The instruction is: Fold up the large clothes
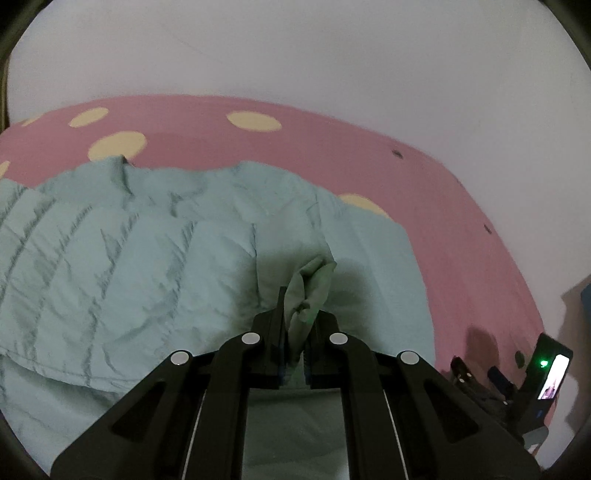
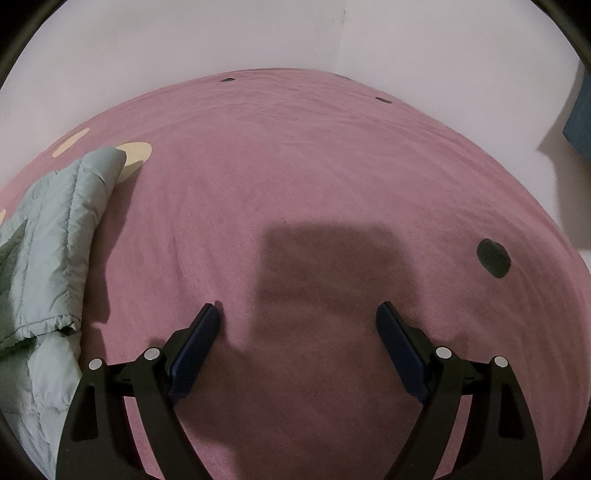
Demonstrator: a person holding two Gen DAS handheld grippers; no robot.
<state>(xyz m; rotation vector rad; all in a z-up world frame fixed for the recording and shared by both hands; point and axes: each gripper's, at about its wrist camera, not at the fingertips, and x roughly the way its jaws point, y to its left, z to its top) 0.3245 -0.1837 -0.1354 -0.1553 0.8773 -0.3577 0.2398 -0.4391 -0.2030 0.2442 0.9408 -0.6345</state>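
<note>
A pale green quilted jacket point(image 1: 147, 240) lies spread on a pink bed cover point(image 1: 332, 140). My left gripper point(image 1: 301, 306) is shut on a bunched fold of the jacket, which sticks up between the fingers. In the right wrist view the jacket point(image 2: 55, 229) lies at the left edge, its cuffed hem near my left finger. My right gripper point(image 2: 299, 314) is open and empty, low over bare pink cover point(image 2: 295, 166), to the right of the jacket. It also shows in the left wrist view point(image 1: 472, 373) at the lower right.
The pink cover has pale yellow dots point(image 1: 253, 121) and dark spots point(image 2: 493, 257). White walls point(image 2: 258, 33) rise behind the bed, meeting in a corner. A blue object point(image 2: 581, 118) sits at the far right edge.
</note>
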